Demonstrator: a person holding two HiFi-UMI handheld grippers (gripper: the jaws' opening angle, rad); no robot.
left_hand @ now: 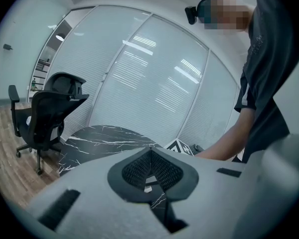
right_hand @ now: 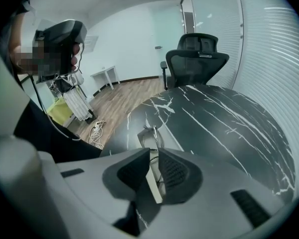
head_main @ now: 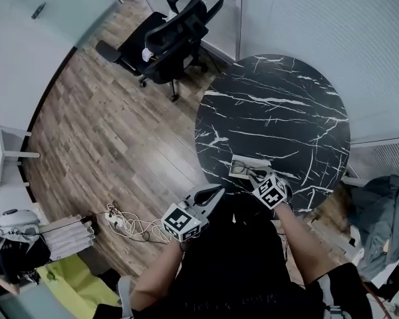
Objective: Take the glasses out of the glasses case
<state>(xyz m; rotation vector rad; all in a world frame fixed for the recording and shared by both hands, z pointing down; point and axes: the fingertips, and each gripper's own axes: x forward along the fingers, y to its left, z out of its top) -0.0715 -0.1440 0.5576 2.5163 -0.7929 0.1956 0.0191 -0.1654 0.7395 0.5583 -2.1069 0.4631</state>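
Note:
A pale open glasses case [head_main: 239, 169] lies near the front edge of the round black marble table [head_main: 272, 111]. The thin-framed glasses [right_hand: 154, 133] rest in the case [right_hand: 173, 140]. My right gripper [head_main: 253, 176] reaches over the case's near end. In the right gripper view its jaws [right_hand: 154, 154] stand almost together, with a thin part of the glasses running into the narrow gap. My left gripper [head_main: 219, 190] hangs just off the table's front edge, to the left of the case. Its jaws [left_hand: 150, 151] are shut, tips touching, on nothing.
A black office chair [head_main: 169, 35] stands on the wood floor beyond the table's left side. Cables and a power strip [head_main: 130, 224] lie on the floor at my left. Glass partition walls [head_main: 306, 18] run close behind the table. Clothes [head_main: 379, 211] are heaped at the right.

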